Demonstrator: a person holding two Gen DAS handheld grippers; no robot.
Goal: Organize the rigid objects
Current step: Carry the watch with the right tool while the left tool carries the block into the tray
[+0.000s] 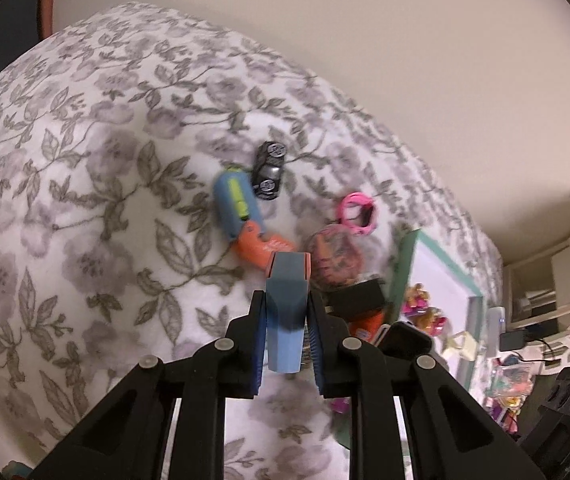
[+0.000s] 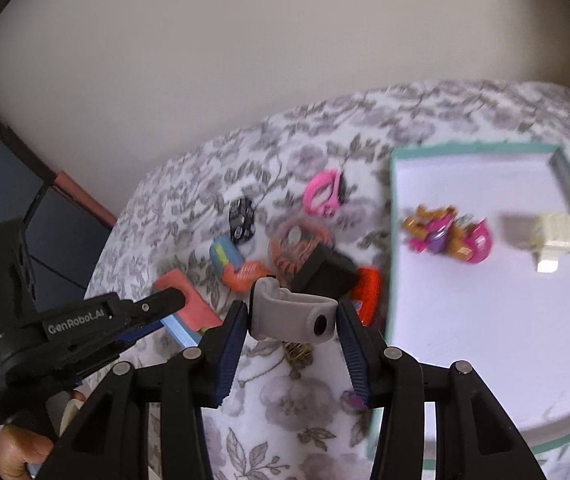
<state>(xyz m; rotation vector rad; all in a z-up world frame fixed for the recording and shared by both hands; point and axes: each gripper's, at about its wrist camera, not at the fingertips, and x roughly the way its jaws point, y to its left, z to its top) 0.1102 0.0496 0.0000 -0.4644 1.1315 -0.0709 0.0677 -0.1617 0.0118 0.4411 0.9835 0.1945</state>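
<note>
Left gripper clamped; right gripper gripping, part-open.

Soft, even indoor light, heavy fisheye bending at dark corners, and slight blur, perhaps from motion.

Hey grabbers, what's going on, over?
Left gripper shut on blue block. Right gripper shut on grey clip. Teal tray ahead, toy pile between.

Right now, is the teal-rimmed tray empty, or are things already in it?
Not empty. The teal-rimmed tray holds a cluster of pink and orange toys and a cream block; most of its white floor is bare.
</note>
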